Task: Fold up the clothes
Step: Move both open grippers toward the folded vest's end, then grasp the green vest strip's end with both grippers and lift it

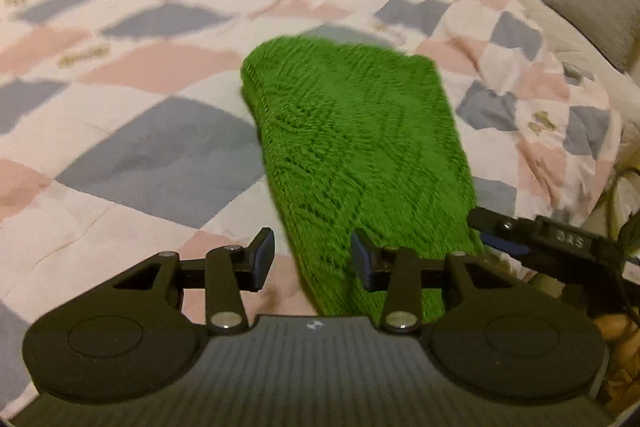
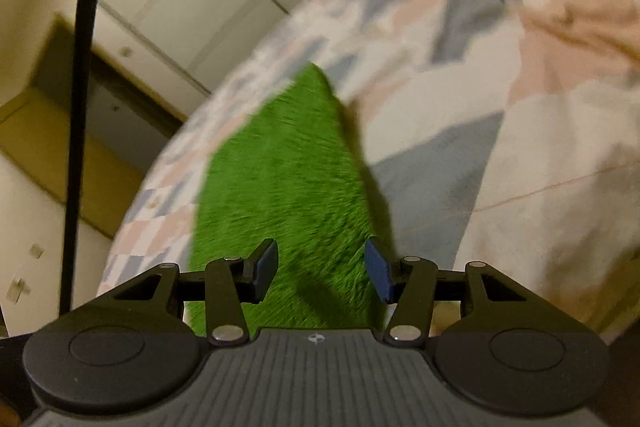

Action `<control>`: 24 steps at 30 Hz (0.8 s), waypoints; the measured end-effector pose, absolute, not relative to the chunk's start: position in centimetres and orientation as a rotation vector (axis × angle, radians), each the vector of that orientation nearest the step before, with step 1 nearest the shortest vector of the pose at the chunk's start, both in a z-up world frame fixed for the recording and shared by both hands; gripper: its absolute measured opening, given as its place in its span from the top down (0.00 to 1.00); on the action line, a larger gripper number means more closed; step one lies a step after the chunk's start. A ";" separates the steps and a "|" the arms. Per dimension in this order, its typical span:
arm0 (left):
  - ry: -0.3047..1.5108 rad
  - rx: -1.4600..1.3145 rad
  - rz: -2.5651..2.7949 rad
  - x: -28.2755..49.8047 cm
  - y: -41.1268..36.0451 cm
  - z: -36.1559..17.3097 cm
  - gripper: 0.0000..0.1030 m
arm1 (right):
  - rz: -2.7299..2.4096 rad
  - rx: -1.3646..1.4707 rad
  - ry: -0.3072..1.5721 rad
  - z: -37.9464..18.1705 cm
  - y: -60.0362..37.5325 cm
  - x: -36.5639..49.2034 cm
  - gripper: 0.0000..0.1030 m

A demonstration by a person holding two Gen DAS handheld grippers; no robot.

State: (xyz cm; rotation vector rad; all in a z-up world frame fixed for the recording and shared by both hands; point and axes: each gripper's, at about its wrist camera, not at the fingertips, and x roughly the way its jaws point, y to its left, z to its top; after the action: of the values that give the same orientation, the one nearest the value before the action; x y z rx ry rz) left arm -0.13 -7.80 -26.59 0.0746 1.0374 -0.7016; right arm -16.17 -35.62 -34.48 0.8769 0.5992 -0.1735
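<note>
On a checked quilt (image 1: pixel 160 131), a folded green knit (image 1: pixel 352 147) is lying centre-right as the left gripper (image 1: pixel 313 261) and right gripper (image 2: pixel 320 269) are hovering with jaws apart, gripping nothing; a careless snag risks undoing the fold.

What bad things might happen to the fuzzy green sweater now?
1. Both hand-held grippers look open, the left and the right, with the green sweater lying between their fingers. Closing on only the top layer might pull the fold apart.
2. Both views are blurry, so things seem to be moving fast; a quick tug may drag the sweater across the checkered quilt and bunch it.
3. The right gripper is close beside the left one, so they might bump.
</note>
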 end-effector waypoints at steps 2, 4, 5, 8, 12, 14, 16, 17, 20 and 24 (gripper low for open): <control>1.102 0.060 -0.695 1.3 -8.3 -26.3 0.66 | -0.195 0.892 0.659 -33.8 -36.2 -15.3 0.49; 1.167 0.044 -0.688 2.7 -8.8 -26.0 0.66 | -0.212 0.899 0.718 -32.4 -36.6 -14.5 0.49; 1.187 0.029 -0.696 3.2 -9.0 -25.7 0.66 | -0.215 0.896 0.740 -31.5 -36.8 -14.2 0.49; 1.216 -0.008 -0.697 4.3 -9.1 -24.7 0.65 | -0.221 0.887 0.798 -29.2 -37.3 -13.2 0.49; 1.277 -0.070 -0.681 6.6 -9.0 -24.9 0.60 | -0.202 0.890 0.857 -27.7 -37.7 -11.8 0.47; 1.312 -0.125 -0.694 7.9 -8.9 -25.4 0.46 | -0.212 0.893 0.874 -27.6 -37.9 -11.1 0.44; 1.348 -0.175 -0.707 9.2 -8.8 -26.1 0.42 | -0.228 0.901 0.882 -27.8 -38.4 -10.6 0.42; 1.359 -0.202 -0.712 9.8 -8.7 -26.6 0.42 | -0.237 0.905 0.885 -28.0 -38.7 -10.3 0.40; 1.392 -0.288 -0.714 11.5 -8.5 -28.4 0.36 | -0.220 0.931 0.874 -28.9 -39.8 -9.3 0.31; 1.431 -0.424 -0.724 12.9 -8.1 -31.7 0.33 | -0.132 0.951 0.855 -31.0 -41.6 -7.5 0.26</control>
State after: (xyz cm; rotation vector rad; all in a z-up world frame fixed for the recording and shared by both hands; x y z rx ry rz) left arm 12.86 -8.06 -31.72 -0.4237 1.4307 -0.7239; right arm -7.55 -41.63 -30.97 0.9511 0.8553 -0.1319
